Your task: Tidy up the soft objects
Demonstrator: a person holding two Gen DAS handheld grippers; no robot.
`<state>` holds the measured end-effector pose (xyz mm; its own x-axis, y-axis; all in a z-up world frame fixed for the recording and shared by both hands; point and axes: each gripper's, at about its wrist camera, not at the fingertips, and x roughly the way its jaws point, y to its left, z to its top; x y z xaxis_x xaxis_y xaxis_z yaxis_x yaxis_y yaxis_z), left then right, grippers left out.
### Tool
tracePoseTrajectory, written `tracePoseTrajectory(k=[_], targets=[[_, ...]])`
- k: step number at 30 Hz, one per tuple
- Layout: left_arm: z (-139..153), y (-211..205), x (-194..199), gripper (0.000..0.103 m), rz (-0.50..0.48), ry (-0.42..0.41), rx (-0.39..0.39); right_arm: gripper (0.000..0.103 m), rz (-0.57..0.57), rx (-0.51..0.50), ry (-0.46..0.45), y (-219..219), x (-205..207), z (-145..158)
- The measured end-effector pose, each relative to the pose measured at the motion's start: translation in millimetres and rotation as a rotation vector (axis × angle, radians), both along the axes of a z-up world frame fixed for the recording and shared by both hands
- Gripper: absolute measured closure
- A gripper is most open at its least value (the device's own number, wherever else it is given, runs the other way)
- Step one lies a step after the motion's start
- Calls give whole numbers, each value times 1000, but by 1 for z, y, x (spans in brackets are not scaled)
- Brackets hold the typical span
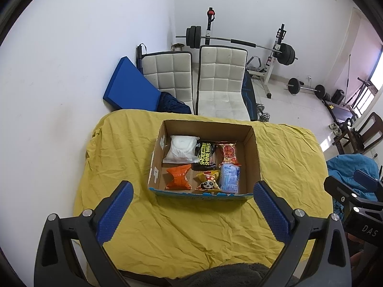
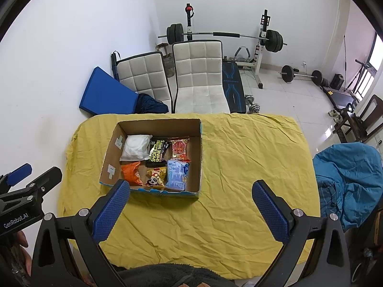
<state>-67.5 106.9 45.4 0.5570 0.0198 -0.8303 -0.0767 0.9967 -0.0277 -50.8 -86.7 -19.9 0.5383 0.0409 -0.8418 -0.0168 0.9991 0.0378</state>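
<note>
Both grippers hang wide open, empty, above a yellow cloth (image 1: 191, 227) — left gripper (image 1: 192, 211), right gripper (image 2: 191, 209). Cardboard box (image 1: 256, 157) sits on the cloth w/ 6 soft packets inside: white pouch (image 1: 182, 151), shoe-wipes pack (image 1: 204, 155), red snack (image 1: 228, 153), orange bag (image 1: 178, 175), panda packet (image 1: 208, 181), pale blue pack (image 1: 229, 178).

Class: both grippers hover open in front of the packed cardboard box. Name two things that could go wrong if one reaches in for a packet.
1. The soft packets lie close together in the open cardboard box; fingers reaching for the panda-print yellow packet might also pinch the orange packet.
2. The wrinkled yellow cloth could let the box slide if nudged.
</note>
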Motion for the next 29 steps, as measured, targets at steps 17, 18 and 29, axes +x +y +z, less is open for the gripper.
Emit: tracePoseTrajectory(k=[17, 18, 29], targets=[[-10, 2, 1, 0, 5, 27, 17, 0, 0, -1, 10, 0, 0, 1], [-10, 2, 2, 0, 6, 29, 21, 0, -1, 1, 12, -1, 0, 0], [-13, 1, 1, 0, 0, 13, 28, 0, 2, 4, 14, 2, -2, -3]])
